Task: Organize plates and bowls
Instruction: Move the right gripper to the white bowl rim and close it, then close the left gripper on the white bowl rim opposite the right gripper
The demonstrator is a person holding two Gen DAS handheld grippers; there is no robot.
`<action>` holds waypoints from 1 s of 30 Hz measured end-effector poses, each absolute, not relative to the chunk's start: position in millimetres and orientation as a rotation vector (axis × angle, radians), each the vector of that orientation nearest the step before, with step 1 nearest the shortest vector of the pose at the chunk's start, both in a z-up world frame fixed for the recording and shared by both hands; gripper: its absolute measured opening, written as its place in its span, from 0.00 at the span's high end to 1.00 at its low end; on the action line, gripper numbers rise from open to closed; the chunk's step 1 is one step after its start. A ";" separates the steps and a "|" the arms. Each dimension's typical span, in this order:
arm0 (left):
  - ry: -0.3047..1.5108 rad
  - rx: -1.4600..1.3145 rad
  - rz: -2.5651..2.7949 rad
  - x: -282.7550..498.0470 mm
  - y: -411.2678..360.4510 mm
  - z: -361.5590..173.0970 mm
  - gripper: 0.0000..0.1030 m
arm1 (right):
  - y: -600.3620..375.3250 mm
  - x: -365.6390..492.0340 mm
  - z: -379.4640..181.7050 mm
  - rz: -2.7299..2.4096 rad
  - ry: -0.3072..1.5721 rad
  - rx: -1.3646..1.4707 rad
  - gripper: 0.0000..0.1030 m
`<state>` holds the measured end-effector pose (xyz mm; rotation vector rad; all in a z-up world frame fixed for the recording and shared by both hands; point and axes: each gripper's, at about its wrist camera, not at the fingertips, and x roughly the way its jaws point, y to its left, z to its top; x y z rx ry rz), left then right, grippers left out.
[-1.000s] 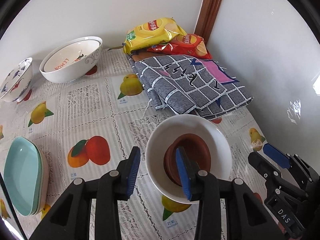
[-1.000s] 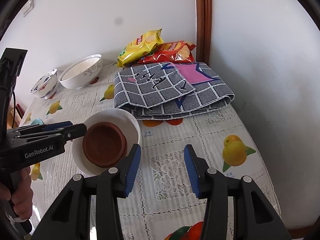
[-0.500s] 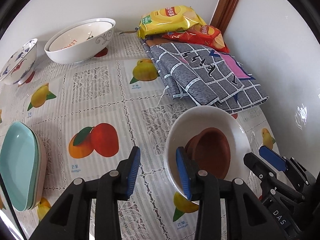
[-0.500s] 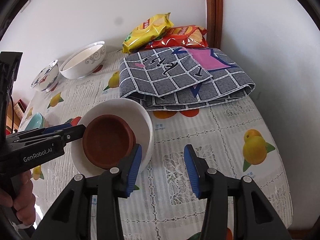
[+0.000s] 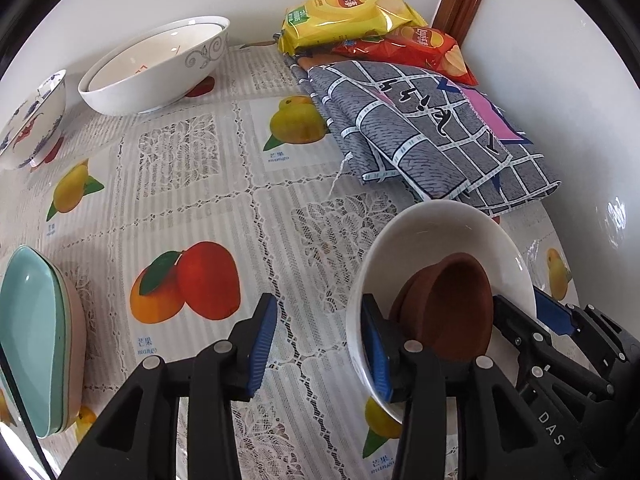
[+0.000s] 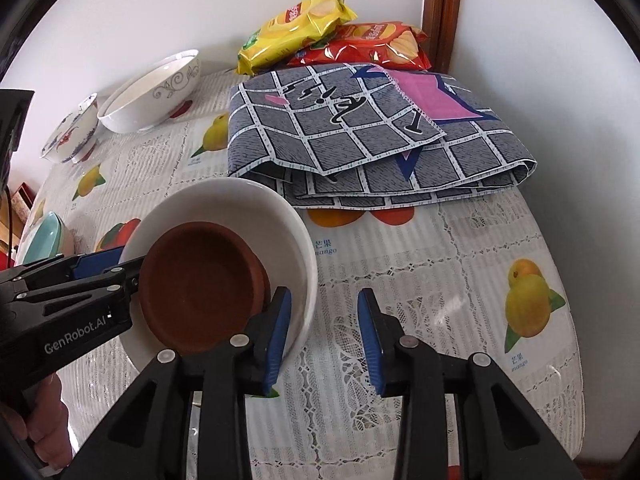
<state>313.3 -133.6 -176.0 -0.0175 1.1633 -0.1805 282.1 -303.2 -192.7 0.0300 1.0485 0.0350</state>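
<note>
A white bowl [image 5: 420,240] [image 6: 248,208] holds two stacked brown clay dishes [image 5: 452,304] [image 6: 200,280] on the fruit-print tablecloth [image 5: 192,184]. Whether it rests flat I cannot tell. My left gripper [image 5: 318,348] [image 6: 120,270] straddles its left rim, one finger inside and one well outside. Its jaws are opening and the pads do not press. My right gripper [image 6: 324,334] [image 5: 528,312] straddles the opposite rim. Its jaws are closing with a gap still showing on the outer side.
A large white bowl [image 5: 160,68] with another nested in it, and a blue-and-red patterned bowl [image 5: 32,120], stand at the back left. Stacked teal plates [image 5: 36,340] lie near left. A folded grey cloth [image 5: 420,120] and chip bags [image 5: 348,12] fill the back corner by the walls.
Both grippers have come down and in toward the white bowl. The left jaws have widened. The right jaws have narrowed, and its left finger now reaches inside the rim.
</note>
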 end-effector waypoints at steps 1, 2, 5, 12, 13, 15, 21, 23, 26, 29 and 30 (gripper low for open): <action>1.166 -0.020 -0.178 314.0 -132.9 -177.1 0.56 | -302.4 283.7 -193.5 0.028 1.053 0.015 0.64; 1.167 -0.023 -0.178 314.4 -132.2 -178.2 0.55 | -302.0 285.1 -194.1 0.023 1.055 0.007 0.63; 1.171 -0.023 -0.181 315.3 -131.6 -180.6 0.53 | -302.0 289.7 -197.2 0.024 1.070 0.003 0.62; 1.173 -0.023 -0.192 317.4 -131.1 -181.7 0.52 | -307.8 292.6 -200.6 0.030 1.068 0.028 0.56; 1.173 -0.027 -0.197 317.3 -130.7 -182.0 0.52 | -307.8 292.0 -200.9 0.031 1.068 0.034 0.56; 1.168 -0.031 -0.200 316.6 -130.4 -182.4 0.52 | -308.2 292.3 -201.1 0.032 1.066 0.041 0.56; 1.143 -0.030 -0.203 312.8 -132.4 -180.9 0.56 | -311.1 291.3 -203.1 0.038 1.054 0.080 0.54; 1.139 -0.038 -0.207 312.4 -132.7 -180.8 0.60 | -311.7 291.0 -203.3 0.039 1.049 0.090 0.54; 1.136 -0.057 -0.218 311.6 -133.9 -180.5 0.67 | -312.0 290.7 -203.9 0.049 1.046 0.119 0.59; 1.129 -0.066 -0.236 310.6 -136.9 -180.1 0.76 | -312.1 290.3 -204.3 0.062 1.044 0.139 0.66; 1.126 -0.070 -0.241 309.8 -137.9 -179.9 0.80 | -312.3 289.8 -204.5 0.064 1.042 0.146 0.67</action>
